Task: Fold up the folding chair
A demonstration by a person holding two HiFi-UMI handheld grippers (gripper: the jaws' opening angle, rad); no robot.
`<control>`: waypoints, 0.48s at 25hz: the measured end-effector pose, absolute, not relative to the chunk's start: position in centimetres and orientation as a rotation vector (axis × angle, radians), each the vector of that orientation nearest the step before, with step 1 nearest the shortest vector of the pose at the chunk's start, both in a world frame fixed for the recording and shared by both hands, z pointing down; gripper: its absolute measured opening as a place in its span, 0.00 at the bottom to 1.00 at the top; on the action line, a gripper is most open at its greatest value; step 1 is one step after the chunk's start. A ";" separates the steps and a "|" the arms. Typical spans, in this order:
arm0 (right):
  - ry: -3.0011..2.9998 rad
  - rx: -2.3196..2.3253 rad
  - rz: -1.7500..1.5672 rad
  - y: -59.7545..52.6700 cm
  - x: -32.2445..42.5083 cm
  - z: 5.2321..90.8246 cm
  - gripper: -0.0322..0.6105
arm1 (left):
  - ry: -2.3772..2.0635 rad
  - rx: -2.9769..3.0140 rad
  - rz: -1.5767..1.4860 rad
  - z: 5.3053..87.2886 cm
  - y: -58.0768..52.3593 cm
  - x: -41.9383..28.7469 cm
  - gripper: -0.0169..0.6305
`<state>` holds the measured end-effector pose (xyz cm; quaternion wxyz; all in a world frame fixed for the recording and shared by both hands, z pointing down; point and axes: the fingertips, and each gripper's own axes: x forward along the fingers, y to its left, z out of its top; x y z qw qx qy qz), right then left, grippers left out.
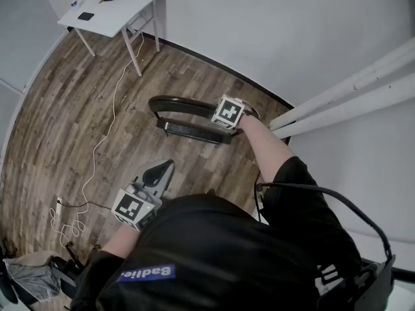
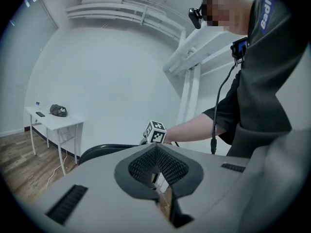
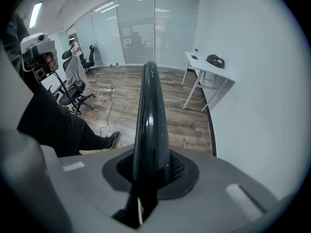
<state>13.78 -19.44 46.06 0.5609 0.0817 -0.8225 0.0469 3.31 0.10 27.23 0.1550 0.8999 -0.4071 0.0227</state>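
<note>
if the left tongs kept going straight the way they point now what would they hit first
Probably the right tongs, clamped on the folding chair's black curved metal top rail; their marker cube sits dead ahead of the left tongs. Depth is unclear, so the rail might come first.

The table [image 1: 126, 8] stood far back on the left, by the wall [image 1: 272, 31]. The folding chair [image 1: 194, 130] stood nearer, right of the cable [image 1: 98, 146] on the floor [image 1: 58, 115].
</note>
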 end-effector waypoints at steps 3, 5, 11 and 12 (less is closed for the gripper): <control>-1.938 0.191 0.114 -19.4 13.7 46.1 0.14 | -1.175 2.587 0.064 27.2 0.2 3.3 0.03; -1.938 0.191 0.117 -19.3 13.8 46.1 0.14 | -1.185 2.583 0.050 27.3 0.2 3.2 0.03; -1.934 0.194 0.118 -19.1 14.0 46.1 0.14 | -1.182 2.570 0.053 27.0 0.7 3.1 0.03; -1.934 0.195 0.117 -19.0 14.1 46.1 0.14 | -1.175 2.567 0.064 26.9 0.8 3.2 0.03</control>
